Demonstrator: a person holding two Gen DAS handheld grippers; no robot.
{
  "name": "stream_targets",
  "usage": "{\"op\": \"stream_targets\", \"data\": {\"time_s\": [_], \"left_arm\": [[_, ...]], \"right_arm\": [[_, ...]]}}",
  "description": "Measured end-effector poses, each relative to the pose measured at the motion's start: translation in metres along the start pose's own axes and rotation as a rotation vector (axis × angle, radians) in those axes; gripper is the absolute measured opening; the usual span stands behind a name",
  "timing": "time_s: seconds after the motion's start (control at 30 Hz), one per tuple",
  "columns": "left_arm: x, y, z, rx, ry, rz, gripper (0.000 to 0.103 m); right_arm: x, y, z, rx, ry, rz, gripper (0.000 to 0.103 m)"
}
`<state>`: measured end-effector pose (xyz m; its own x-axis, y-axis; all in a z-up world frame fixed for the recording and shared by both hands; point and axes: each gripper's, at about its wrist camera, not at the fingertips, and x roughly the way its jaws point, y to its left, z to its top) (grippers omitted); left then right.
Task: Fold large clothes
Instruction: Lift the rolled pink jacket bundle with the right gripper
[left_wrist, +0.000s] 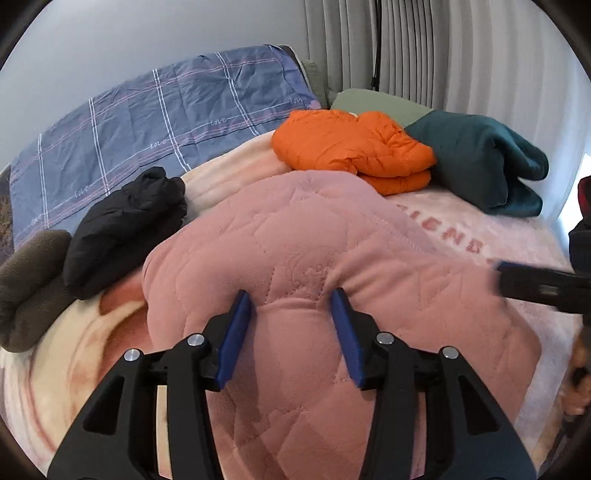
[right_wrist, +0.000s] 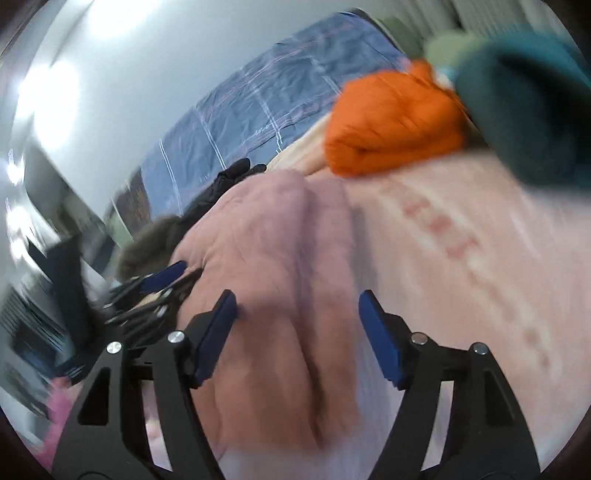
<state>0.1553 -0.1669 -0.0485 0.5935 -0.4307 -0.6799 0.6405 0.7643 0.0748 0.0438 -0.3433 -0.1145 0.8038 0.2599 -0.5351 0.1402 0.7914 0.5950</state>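
Note:
A pink quilted garment (left_wrist: 295, 240) lies bunched on the bed's pale pink blanket (left_wrist: 498, 236). My left gripper (left_wrist: 290, 295) pinches a raised fold of it between its blue pads; the cloth fills the gap and puckers at both tips. In the blurred right wrist view the same garment (right_wrist: 266, 240) lies under my right gripper (right_wrist: 297, 295), whose jaws stand wide apart with nothing pressed between them. The right gripper (left_wrist: 535, 284) shows at the right edge of the left wrist view. The left gripper (right_wrist: 159, 284) shows at the garment's left side in the right wrist view.
Folded orange puffer jacket (left_wrist: 351, 144) and folded teal garment (left_wrist: 480, 158) sit at the far right of the bed. A black jacket (left_wrist: 125, 225) and brown fleece (left_wrist: 26, 288) lie at the left. A blue plaid sheet (left_wrist: 147, 118) and curtains (left_wrist: 443, 48) are behind.

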Motion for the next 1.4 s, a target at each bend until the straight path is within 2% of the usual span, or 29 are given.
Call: {"op": "stream_targets", "data": {"time_s": [0.07, 0.2, 0.27, 0.37, 0.43, 0.5, 0.63, 0.73, 0.87, 1.03, 1.13, 1.27, 1.4], "left_arm": [[-0.001, 0.001, 0.000, 0.010, -0.002, 0.000, 0.047], [0.000, -0.001, 0.000, 0.016, -0.006, 0.023, 0.047], [-0.001, -0.005, 0.000, 0.030, -0.008, 0.040, 0.047], [-0.002, -0.005, 0.000, 0.029, -0.005, 0.044, 0.047], [-0.003, -0.003, 0.000, 0.024, -0.006, 0.038, 0.047], [-0.003, -0.001, -0.001, 0.022, -0.007, 0.034, 0.047], [-0.002, 0.001, -0.002, 0.020, -0.015, 0.020, 0.047], [-0.002, 0.004, -0.002, 0.010, -0.024, 0.004, 0.048], [-0.003, 0.010, -0.005, -0.004, -0.037, -0.022, 0.048], [-0.003, 0.011, -0.006, -0.008, -0.050, -0.032, 0.048], [-0.004, 0.013, -0.006, -0.016, -0.051, -0.047, 0.048], [-0.006, 0.012, -0.007, -0.020, -0.056, -0.058, 0.048], [-0.007, 0.013, -0.007, -0.022, -0.059, -0.059, 0.048]], "right_arm": [[-0.015, -0.022, -0.020, 0.128, 0.024, 0.053, 0.075], [-0.014, -0.053, -0.066, 0.382, 0.153, 0.159, 0.080], [-0.007, -0.053, -0.073, 0.412, 0.193, 0.183, 0.084], [-0.001, -0.047, -0.067, 0.427, 0.174, 0.192, 0.098], [0.012, -0.043, -0.062, 0.458, 0.202, 0.194, 0.099], [0.027, -0.040, -0.059, 0.483, 0.237, 0.146, 0.101], [0.039, -0.039, -0.053, 0.537, 0.226, 0.105, 0.101], [0.047, -0.033, -0.047, 0.607, 0.214, 0.132, 0.101], [0.059, -0.026, -0.052, 0.662, 0.246, 0.194, 0.101], [0.071, -0.030, -0.044, 0.696, 0.187, 0.173, 0.101], [0.066, -0.022, -0.046, 0.649, 0.128, 0.140, 0.101], [0.054, -0.019, -0.048, 0.616, 0.054, 0.105, 0.092], [0.051, -0.016, -0.059, 0.567, -0.020, 0.099, 0.093]]}}
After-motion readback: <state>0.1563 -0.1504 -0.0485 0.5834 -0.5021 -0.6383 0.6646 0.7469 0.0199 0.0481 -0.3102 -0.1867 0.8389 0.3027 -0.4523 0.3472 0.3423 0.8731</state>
